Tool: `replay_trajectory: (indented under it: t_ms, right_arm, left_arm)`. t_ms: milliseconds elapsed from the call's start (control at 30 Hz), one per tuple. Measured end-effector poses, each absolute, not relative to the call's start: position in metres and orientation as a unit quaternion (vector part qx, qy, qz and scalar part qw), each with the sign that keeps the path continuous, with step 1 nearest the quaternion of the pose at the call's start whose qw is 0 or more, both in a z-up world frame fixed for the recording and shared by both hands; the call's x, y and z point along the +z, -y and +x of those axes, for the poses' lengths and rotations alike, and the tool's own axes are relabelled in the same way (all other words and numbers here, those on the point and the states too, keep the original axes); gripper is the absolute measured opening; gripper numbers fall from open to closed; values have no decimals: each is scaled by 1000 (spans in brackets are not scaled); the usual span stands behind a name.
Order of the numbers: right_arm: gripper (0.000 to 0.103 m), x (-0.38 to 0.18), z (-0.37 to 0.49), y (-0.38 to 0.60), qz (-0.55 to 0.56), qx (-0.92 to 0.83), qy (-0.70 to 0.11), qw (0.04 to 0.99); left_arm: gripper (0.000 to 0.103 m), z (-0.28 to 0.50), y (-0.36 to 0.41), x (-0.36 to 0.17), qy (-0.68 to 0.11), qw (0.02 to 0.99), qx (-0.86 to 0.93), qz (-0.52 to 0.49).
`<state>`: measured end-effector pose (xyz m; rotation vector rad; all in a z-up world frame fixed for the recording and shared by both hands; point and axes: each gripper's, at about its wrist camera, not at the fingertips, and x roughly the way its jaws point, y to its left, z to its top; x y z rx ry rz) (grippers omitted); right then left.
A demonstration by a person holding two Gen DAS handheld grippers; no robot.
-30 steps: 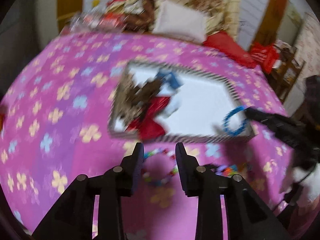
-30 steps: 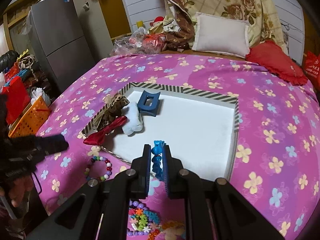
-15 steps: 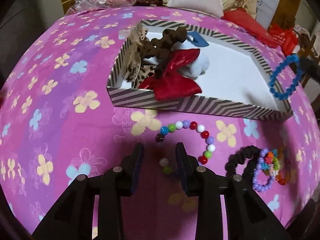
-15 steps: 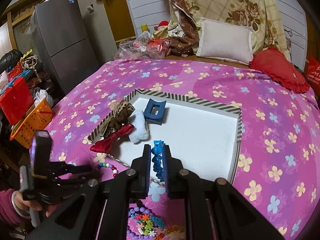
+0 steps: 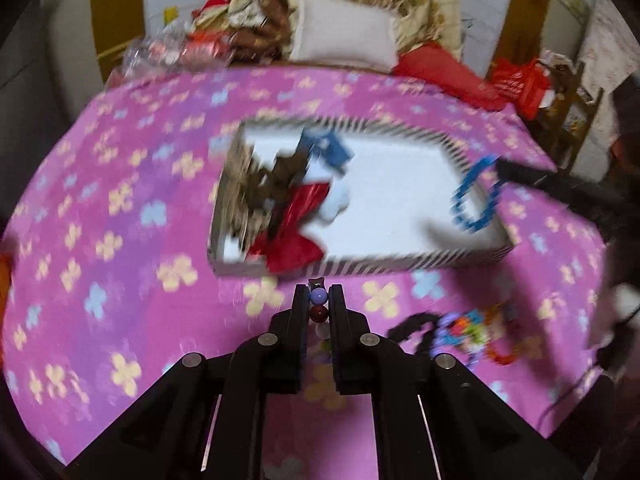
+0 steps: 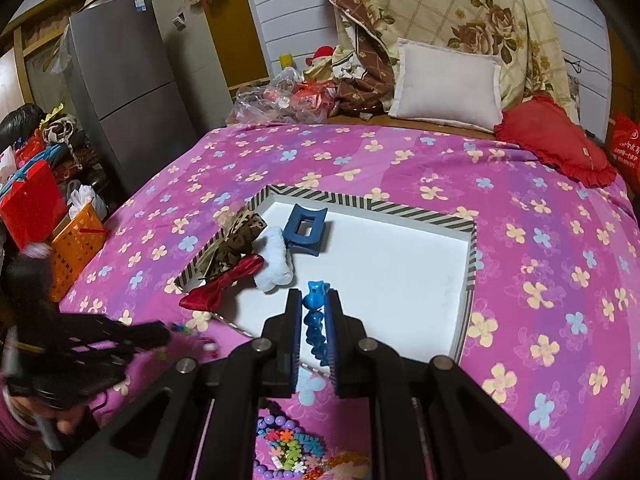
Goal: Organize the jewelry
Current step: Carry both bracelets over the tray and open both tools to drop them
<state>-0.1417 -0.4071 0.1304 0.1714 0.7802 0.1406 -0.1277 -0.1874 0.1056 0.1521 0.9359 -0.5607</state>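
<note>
Pinching a string of round multicoloured beads (image 5: 319,304) between just-closed jaws, left gripper (image 5: 319,300) over the pink flowered bedspread (image 5: 120,240), short of the near wall of the shallow black-and-white striped box (image 5: 400,266). Lying inside that box at its left end: leopard-print fabric bow (image 6: 236,240), shiny red bow (image 6: 224,284), white fluffy bone-shaped clip (image 6: 274,258), dark blue plastic claw clip (image 6: 306,230). Clamped tight on a bright blue beaded bracelet (image 6: 314,320), right gripper (image 6: 314,300) above the box's near edge, bracelet hanging as a loop. Piled on the bedspread below, near that gripper: purple bead bracelet and small colourful plastic flower pieces (image 6: 288,448).
</note>
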Motion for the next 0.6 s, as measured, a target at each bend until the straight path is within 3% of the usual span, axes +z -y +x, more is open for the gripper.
replay_trajectory:
  t_ms: [267,600]
  right_arm:
    - [11,117,-117,406,106,80,-389,912]
    - [11,48,-107,450,142,27,-461,876]
  left_arm:
    - [12,-110,227,147,-415,861,-284,69]
    - [12,-63,269,74,-479,841,-251,38]
